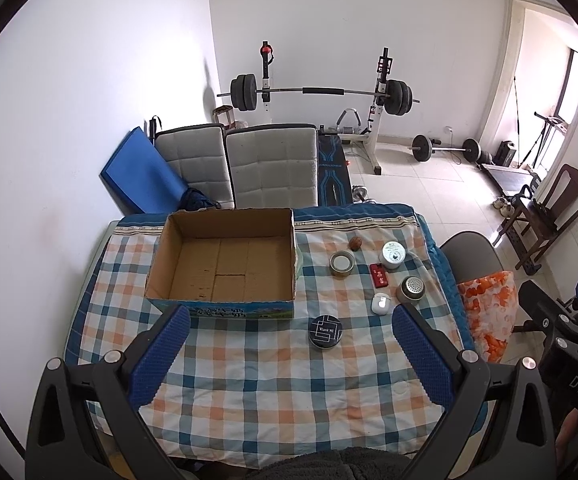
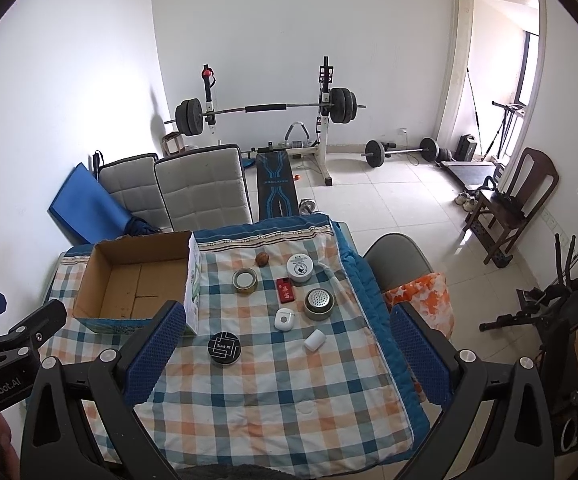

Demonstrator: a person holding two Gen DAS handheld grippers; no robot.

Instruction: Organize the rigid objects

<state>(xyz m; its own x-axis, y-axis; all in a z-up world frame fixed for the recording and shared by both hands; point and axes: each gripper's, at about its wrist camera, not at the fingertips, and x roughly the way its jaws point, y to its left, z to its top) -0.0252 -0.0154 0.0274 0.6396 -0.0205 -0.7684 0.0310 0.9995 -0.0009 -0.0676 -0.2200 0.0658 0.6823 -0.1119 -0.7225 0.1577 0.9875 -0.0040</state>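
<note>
An empty cardboard box [image 1: 225, 264] [image 2: 137, 280] sits at the back left of the checked tablecloth [image 1: 273, 392] [image 2: 273, 392]. To its right lie a black round tin [image 1: 325, 332] [image 2: 224, 347], a tape roll [image 1: 342, 264] [image 2: 245, 280], a walnut [image 1: 355, 243] [image 2: 262, 259], a white round tin [image 1: 393, 255] [image 2: 299, 268], a red flat case [image 1: 378, 275] [image 2: 285, 290], a metal mesh-topped cylinder [image 1: 410, 290] [image 2: 319, 304], a white earbud case [image 1: 381, 303] [image 2: 283, 319] and a small white capsule [image 2: 314, 339]. My left gripper [image 1: 289, 356] and right gripper [image 2: 285, 356] hover open above the near table, holding nothing.
Two grey padded chairs [image 1: 269, 168] and a blue mat [image 1: 141, 176] stand behind the table. A grey chair with an orange-white cloth [image 1: 489, 312] [image 2: 421, 300] is at the table's right side. Barbell rack [image 1: 321, 92], weights and a wooden chair [image 2: 517, 208] fill the room beyond.
</note>
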